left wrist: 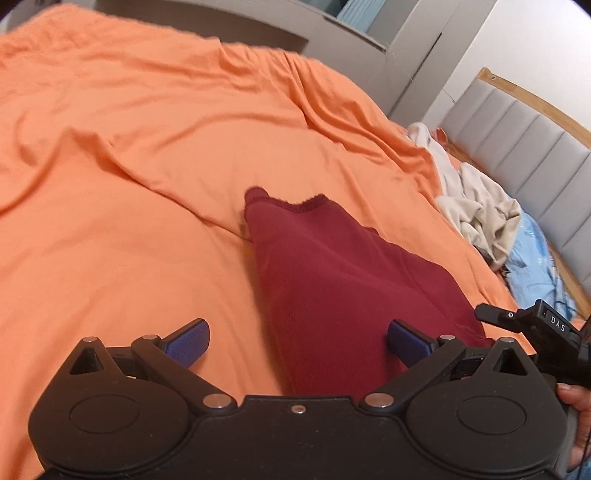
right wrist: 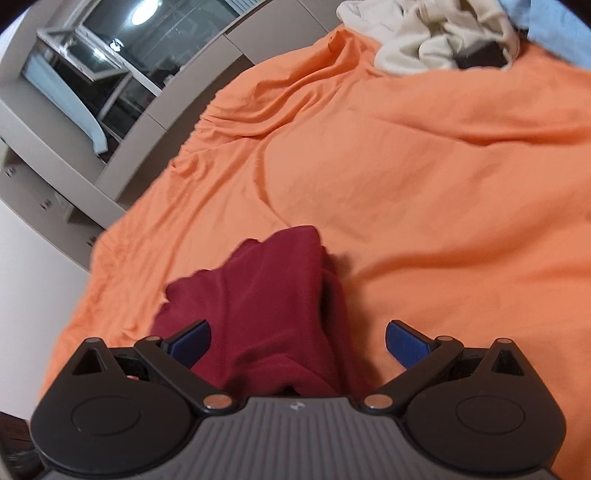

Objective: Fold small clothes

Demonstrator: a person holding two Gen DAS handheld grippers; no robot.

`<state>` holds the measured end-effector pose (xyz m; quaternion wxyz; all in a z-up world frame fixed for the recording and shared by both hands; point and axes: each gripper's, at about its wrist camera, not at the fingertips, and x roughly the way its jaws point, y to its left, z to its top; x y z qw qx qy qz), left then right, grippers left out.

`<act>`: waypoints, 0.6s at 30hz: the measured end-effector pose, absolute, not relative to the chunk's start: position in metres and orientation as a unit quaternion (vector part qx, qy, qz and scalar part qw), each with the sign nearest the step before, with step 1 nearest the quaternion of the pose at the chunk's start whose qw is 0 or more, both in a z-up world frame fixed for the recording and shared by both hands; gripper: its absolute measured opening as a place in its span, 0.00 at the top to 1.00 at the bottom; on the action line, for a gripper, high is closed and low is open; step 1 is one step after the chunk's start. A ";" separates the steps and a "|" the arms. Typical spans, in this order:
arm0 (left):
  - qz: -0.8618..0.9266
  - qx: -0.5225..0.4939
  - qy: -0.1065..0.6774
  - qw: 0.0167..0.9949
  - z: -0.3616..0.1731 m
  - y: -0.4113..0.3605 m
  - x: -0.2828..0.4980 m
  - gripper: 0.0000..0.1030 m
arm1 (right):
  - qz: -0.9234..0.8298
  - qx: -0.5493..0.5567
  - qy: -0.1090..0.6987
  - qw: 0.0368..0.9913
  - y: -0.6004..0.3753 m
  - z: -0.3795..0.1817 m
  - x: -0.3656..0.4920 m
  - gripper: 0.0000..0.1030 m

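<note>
Two grippers, the left gripper (left wrist: pixel 298 341) and right gripper (right wrist: pixel 298 341), hover with fingers spread wide, holding nothing, over the red garment (left wrist: pixel 332 280) lying bunched on the near orange bedsheet (left wrist: pixel 147 184). A careless pinch could catch the sheet underneath too.

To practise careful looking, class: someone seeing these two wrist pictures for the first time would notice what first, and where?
The dark red garment stands out first, lying bunched on the orange bedsheet straight ahead of both grippers. The left gripper and right gripper both have their jaws spread wide, with the red cloth between the blue pads. Further off, near the headboard, lies a heap of cream clothes.
</note>
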<state>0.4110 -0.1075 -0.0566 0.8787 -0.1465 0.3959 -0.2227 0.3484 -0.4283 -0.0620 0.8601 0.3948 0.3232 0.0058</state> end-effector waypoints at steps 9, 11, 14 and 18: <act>-0.241 -0.168 0.416 0.861 -0.074 -0.111 0.427 0.00 | 0.010 0.414 0.340 0.844 -0.424 -0.080 0.370 0.00; -0.242 -0.166 0.417 0.860 -0.075 -0.112 0.428 0.00 | 0.009 0.412 0.339 0.846 -0.423 -0.080 0.370 0.03; -0.242 -0.172 0.419 0.858 -0.076 -0.111 0.428 0.00 | -0.001 0.422 0.337 0.841 -0.425 -0.081 0.369 0.11; -0.241 -0.172 0.421 0.857 -0.076 -0.111 0.430 0.00 | -0.017 0.426 0.340 0.838 -0.429 -0.083 0.366 0.34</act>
